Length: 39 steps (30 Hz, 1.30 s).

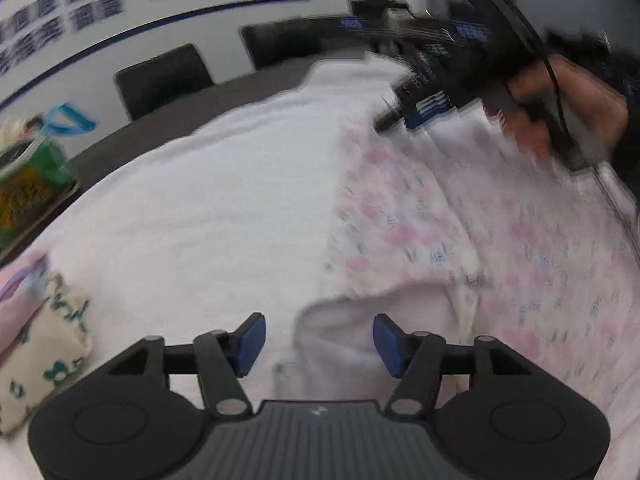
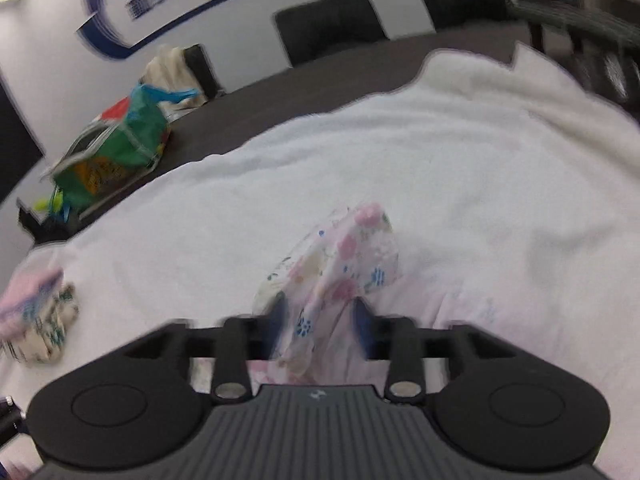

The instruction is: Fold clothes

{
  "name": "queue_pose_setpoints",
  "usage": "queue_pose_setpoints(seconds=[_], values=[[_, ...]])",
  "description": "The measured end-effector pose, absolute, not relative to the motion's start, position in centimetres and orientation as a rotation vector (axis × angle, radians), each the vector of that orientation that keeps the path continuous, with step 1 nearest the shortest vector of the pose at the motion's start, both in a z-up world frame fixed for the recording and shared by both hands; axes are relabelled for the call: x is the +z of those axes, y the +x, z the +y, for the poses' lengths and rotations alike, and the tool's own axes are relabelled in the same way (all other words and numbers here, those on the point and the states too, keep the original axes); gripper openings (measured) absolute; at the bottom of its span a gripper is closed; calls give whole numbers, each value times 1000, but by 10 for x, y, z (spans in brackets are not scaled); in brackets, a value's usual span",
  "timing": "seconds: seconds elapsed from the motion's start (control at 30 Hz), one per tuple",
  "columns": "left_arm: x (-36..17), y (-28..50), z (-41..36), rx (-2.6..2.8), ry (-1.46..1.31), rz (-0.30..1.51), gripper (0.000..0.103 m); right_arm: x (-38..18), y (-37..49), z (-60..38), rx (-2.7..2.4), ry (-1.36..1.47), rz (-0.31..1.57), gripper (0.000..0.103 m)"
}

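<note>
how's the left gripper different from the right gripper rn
The left gripper has nothing between its blue pads; the right gripper has the floral garment bunched between its pads. The left hangs over flat cloth; the right's fabric rises in a peak. Both point down at the white towel.

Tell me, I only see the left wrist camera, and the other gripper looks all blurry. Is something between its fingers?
Observer: Yes. In the right wrist view, a bunched-up peak of the pink floral cotton garment stands between the right gripper's fingers. Blur hides whether they pinch it.
Operator: Does the crinkly green plastic bag have other colours on it?
Observer: Yes, the crinkly green plastic bag has a red patch near its top.
</note>
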<state>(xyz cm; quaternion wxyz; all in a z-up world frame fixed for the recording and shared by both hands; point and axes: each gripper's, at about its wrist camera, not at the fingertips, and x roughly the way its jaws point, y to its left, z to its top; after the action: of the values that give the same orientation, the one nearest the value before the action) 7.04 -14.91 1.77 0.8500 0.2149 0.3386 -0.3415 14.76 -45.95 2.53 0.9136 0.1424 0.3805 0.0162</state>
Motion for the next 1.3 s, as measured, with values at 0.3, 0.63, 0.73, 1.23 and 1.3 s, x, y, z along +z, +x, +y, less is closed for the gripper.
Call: queue_pose_setpoints(seconds=[0.3,0.63,0.73,1.23,1.3], values=[[34,112,-93,-654,231,778,1,5,164,-450,197,373,807,4],[82,62,-39,-543,159,664,64,42,105,-457,96,234,659,37],[77,7,7,-506,64,694,80,62,42,-464,122,57,585,56],[26,30,12,-375,-118,851,8,45,-127,-273,837,-127,451,66],[25,32,18,-368,-132,850,7,31,-138,-243,879,-188,466,67]])
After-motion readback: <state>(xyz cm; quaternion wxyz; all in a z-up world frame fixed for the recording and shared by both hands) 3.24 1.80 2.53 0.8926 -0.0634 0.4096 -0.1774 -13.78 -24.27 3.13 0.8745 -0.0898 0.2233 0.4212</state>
